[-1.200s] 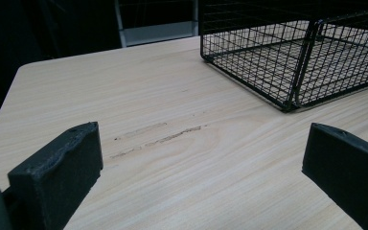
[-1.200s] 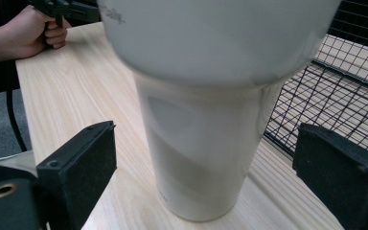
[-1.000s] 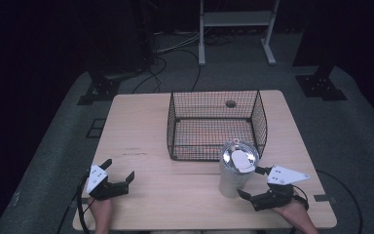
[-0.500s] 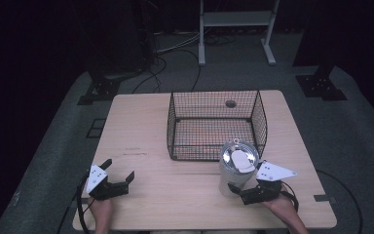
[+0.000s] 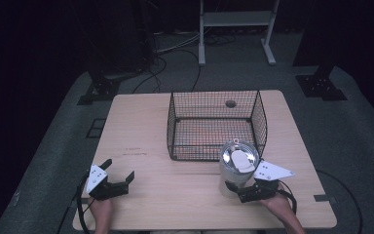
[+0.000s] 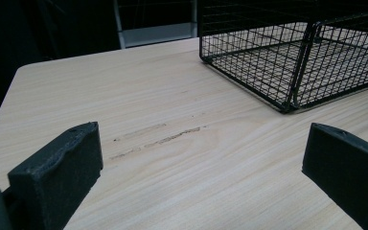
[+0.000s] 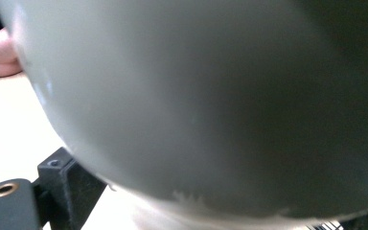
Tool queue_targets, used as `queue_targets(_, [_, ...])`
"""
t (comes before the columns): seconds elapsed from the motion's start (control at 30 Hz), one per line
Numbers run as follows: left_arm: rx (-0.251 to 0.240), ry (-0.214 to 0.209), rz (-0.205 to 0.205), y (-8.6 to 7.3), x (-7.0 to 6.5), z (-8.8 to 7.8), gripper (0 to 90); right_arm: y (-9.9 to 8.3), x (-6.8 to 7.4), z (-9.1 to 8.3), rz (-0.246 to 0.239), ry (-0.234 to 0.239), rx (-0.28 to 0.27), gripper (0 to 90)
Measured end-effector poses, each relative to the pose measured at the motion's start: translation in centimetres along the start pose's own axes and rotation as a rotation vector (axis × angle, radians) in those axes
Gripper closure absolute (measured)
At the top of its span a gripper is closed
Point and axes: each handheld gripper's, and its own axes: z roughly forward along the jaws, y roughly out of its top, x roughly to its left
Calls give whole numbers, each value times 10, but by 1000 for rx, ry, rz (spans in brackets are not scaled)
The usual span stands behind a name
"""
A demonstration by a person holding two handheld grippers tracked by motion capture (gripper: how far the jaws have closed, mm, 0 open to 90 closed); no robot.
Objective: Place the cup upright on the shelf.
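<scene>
On the pale wood table (image 5: 175, 122), dark room around, right hand-held gripper (image 5: 243, 191) straddles the tumbler (image 5: 237, 165), grip unclear.

The left tool (image 5: 118, 181) is black, with two blocky jaws whose flat faces look rough and matte — in the left gripper view a small screw hole sits near the tip of each. A pale three-cornered plate rides on top of it, dotted with small dark marks, and a black cable loops off behind. The right tool (image 5: 237, 189) is built alike — black jaws, a pale pointed plate above, a black cable behind, and a brass-ringed hole beside one jaw base.
</scene>
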Motion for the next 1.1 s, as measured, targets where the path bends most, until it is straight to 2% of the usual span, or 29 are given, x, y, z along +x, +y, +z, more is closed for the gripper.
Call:
queue_targets(0.33, [0,0,0,0,0,0,0,0,-3,0,15,22,-8,88])
queue_targets(0.6, [-1,-1,-1,0,0,0,0,2,-5,1,-2,34,-7,91])
queue_targets(0.73, [-1,-1,-2,0,0,0,0,4,-6,1,9,47,-10,91])
queue_targets(0.93, [-1,-2,0,0,0,0,0,18,-5,3,6,74,-31,92])
queue_targets(1.03, [-1,-1,-2,0,0,0,0,34,-6,3,2,98,-56,91])
queue_targets(1.07, [-1,-1,-2,0,0,0,0,34,-6,3,2,98,-56,91])
queue_targets(1.1, [-4,-2,-4,0,0,0,0,43,-5,4,-4,103,-65,91])
